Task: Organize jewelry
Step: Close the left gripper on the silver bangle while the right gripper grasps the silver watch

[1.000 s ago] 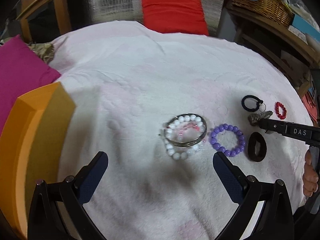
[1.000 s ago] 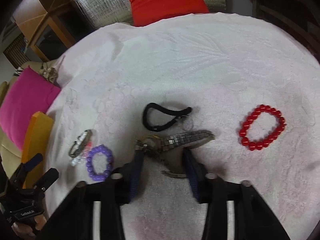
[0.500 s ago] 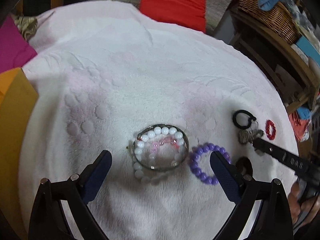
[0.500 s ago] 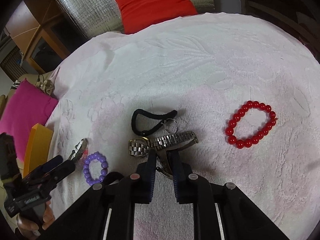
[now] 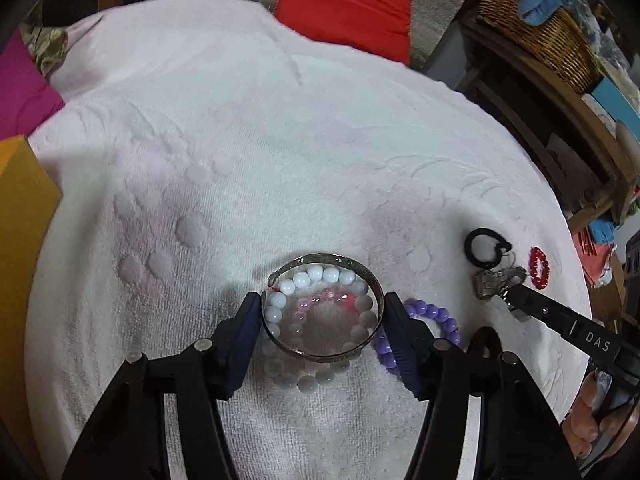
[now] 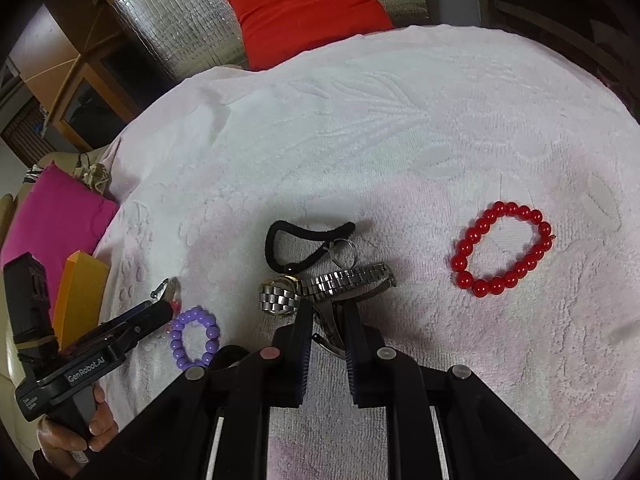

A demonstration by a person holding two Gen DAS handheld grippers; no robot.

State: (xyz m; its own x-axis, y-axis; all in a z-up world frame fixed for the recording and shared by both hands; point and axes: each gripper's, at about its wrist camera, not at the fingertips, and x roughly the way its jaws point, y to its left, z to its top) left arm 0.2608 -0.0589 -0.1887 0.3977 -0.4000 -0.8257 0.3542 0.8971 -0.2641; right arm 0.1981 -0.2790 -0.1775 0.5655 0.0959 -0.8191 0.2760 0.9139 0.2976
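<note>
In the left wrist view my left gripper [image 5: 322, 314] is shut on a silver bangle [image 5: 324, 261], one finger at each side. The bangle lies over a white bead bracelet [image 5: 308, 280] and a small pink bead bracelet [image 5: 316, 300]. A purple bead bracelet [image 5: 434, 314] lies just right of it. In the right wrist view my right gripper [image 6: 328, 322] is shut on the strap of a steel watch [image 6: 280, 298]. A black hair tie [image 6: 304, 236], a small ring [image 6: 344, 250] and a red bead bracelet [image 6: 502, 250] lie beyond it.
Everything lies on a white embossed towel [image 5: 260, 140]. An orange box [image 5: 20, 220] and a pink cushion [image 6: 48, 216] stand at the left edge. A red cushion [image 5: 348, 4] lies at the back, a wicker basket [image 5: 532, 28] at the back right.
My left gripper moved forward and down and closed on the silver bangle. My right gripper closed on the watch strap and has shifted the watch slightly.
</note>
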